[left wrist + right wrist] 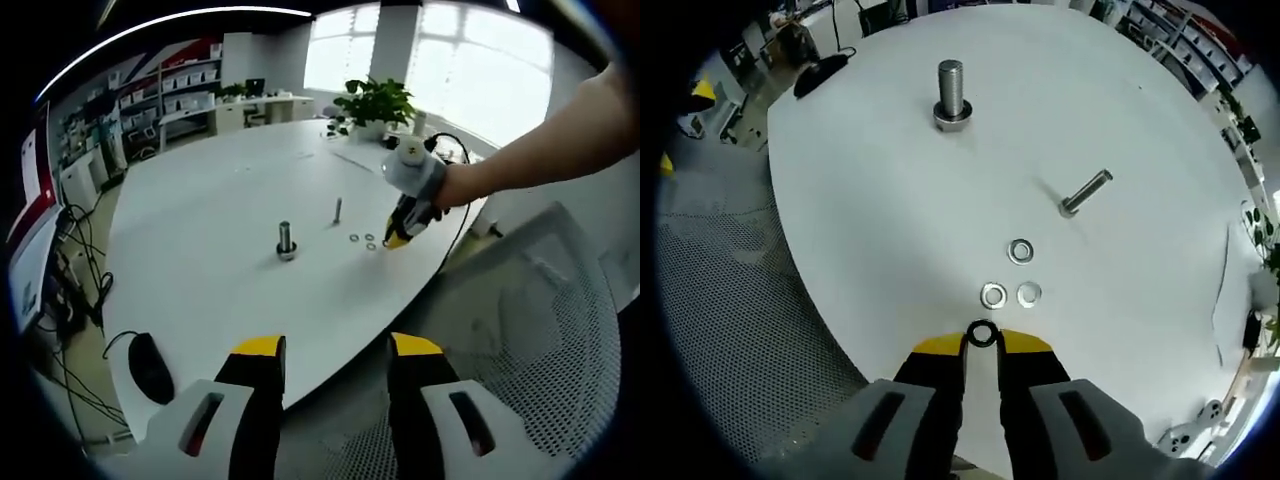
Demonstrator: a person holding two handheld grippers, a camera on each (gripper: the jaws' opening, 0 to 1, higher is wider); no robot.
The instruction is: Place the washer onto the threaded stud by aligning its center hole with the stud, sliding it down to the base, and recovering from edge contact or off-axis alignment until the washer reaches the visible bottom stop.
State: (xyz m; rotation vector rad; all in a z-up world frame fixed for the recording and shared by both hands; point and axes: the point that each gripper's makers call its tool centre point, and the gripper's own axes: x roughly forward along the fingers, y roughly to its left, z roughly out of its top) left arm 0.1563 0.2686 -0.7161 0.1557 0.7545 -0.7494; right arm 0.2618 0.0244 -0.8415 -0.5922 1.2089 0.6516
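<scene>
A thick threaded stud [951, 92] stands upright on its base on the white table [890, 220]; the left gripper view has the stud [286, 240] at mid-table. My right gripper [982, 345] is shut on a dark washer [971, 334], pinched edge-on between the yellow tips just above the table's near edge, well short of the stud. Three loose washers [1020, 251] lie in front of it. From the left gripper view, the right gripper [400, 236] is held in a hand beside those washers [362, 240]. My left gripper [337, 347] hangs open off the table edge, holding nothing.
A thinner bolt [1085, 192] [338, 209] stands apart from the stud. A black mouse [150, 366] lies near the table's edge. A mesh chair [540, 330] sits below the table rim. A potted plant [375, 100] and cables stand at the far side.
</scene>
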